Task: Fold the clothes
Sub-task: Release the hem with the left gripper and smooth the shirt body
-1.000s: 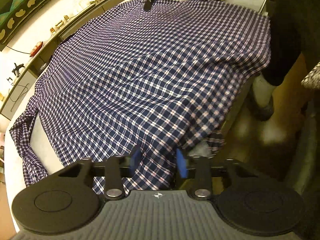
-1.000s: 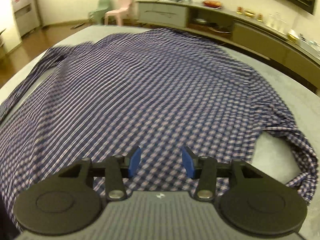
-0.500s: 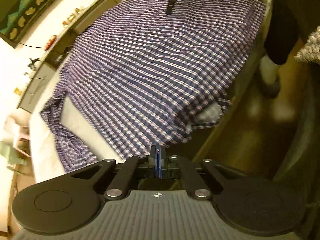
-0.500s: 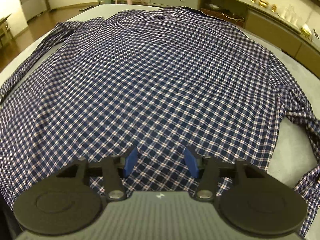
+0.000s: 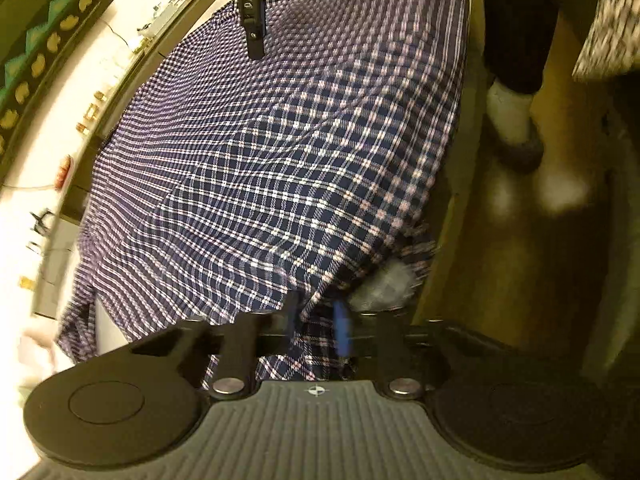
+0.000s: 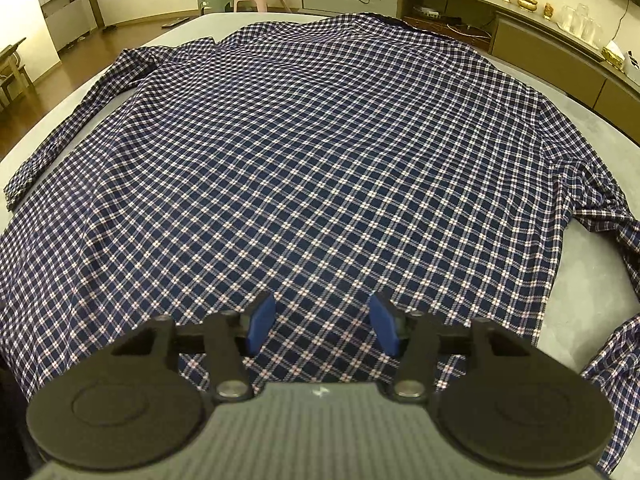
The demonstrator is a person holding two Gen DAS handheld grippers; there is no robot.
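Shirt (image 6: 312, 152), navy with a white-and-pink check, lies spread flat over the grey table (image 6: 592, 280) ahead of both my tongs. My right gripper (image 6: 322, 326) hangs just above the hem with its blue pads (image 6: 260, 322) spread wide apart and nothing between them; checked cloth fills the gap behind them, and one sleeve (image 6: 76, 116) runs out along the table edge to the left of these tongs while the other bunches at the far right. My left gripper (image 5: 316, 326) sits at a corner of the shirt (image 5: 280, 168) near the table edge; its pads (image 5: 342, 330) stand a little apart with a fold of the fabric rising between them, but motion blur keeps me from judging whether they pinch it or only flank it. Beyond these tongs, at the far end of the cloth, the right gripper (image 5: 253, 8) shows as a dark bar. To their right, a person's leg (image 5: 516, 40) stands on the wooden floor (image 5: 520, 260).
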